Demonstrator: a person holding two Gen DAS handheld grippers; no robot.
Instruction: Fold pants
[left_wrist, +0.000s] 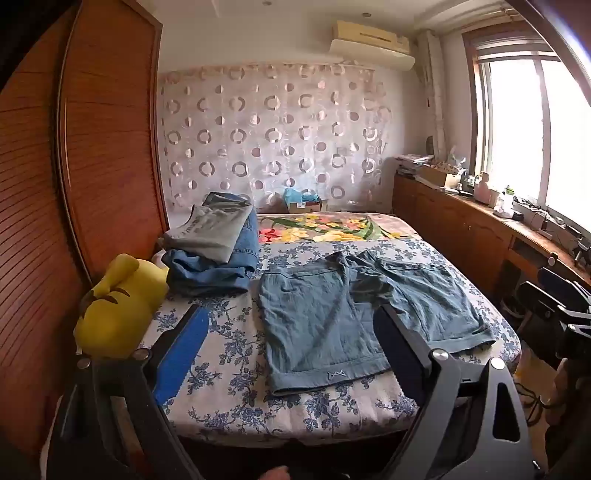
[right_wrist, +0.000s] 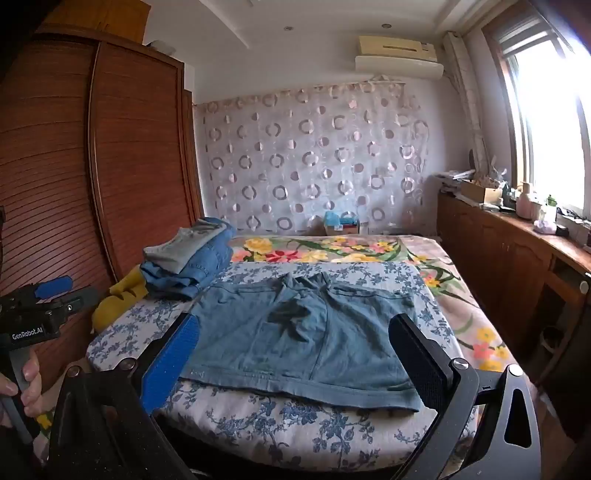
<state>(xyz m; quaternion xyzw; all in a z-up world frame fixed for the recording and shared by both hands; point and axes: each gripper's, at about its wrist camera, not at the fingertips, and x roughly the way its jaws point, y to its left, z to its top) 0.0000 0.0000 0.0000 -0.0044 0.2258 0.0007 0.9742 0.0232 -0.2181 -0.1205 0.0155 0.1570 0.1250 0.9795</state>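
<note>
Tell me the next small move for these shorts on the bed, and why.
Probably lower both grippers to the near hem and pinch it. The teal shorts lie flat and unfolded on the bed, while the left gripper and right gripper are open, holding nothing, short of the cloth.

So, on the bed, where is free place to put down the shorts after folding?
Free: the floral sheet between the yellow plush toy and the spread teal shorts, and the flowered blanket behind the shorts toward the curtain. Crowded: the far left corner, taken by the stack of folded clothes.
</note>
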